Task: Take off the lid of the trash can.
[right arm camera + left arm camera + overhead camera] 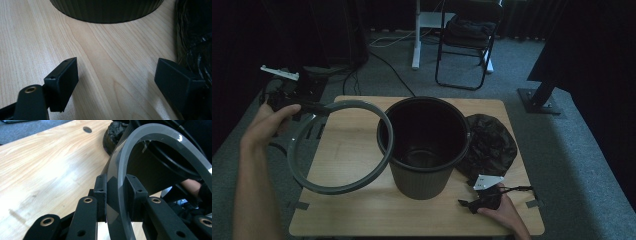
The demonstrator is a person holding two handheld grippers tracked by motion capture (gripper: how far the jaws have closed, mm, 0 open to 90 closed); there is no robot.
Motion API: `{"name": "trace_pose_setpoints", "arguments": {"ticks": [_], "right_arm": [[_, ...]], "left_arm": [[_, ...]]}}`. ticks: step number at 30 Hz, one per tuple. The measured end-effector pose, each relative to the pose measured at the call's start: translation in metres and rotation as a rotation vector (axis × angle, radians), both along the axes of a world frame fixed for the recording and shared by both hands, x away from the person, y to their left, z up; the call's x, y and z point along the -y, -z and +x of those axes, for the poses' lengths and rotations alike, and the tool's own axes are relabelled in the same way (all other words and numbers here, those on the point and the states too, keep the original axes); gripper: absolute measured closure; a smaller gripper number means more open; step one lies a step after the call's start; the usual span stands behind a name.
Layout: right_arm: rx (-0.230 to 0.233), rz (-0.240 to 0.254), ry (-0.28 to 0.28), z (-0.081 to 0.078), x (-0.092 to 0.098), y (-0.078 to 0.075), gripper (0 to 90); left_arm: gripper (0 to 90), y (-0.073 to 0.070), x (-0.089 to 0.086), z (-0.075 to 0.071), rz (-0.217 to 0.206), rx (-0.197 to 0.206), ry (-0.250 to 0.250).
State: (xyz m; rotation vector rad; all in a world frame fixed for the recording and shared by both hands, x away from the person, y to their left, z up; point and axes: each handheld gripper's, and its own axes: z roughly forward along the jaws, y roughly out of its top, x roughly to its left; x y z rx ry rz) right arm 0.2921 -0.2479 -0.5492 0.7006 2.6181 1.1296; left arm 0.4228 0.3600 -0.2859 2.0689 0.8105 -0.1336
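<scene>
Gripping grey ring, left tongs (unlabelled).

We find no readable text, label, brand, number or sign in any of the three views.
</scene>
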Motion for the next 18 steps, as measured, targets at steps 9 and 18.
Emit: {"name": "trace_pose_setpoints", "arguments": {"ticks": [9, 18], "right_arm": [[0.000, 0.000, 0.000, 0.000, 0.000, 0.000, 18.4], [-0.001, 0.000, 0.003, 0.000, 0.000, 0.000, 18.4]], "left_arm": [[73.3, 0.003, -0.025, -0.013, 0.008, -0.004, -0.047], [73.5, 0.011, -0.039, -0.020, 0.023, -0.015, -0.079]]}}
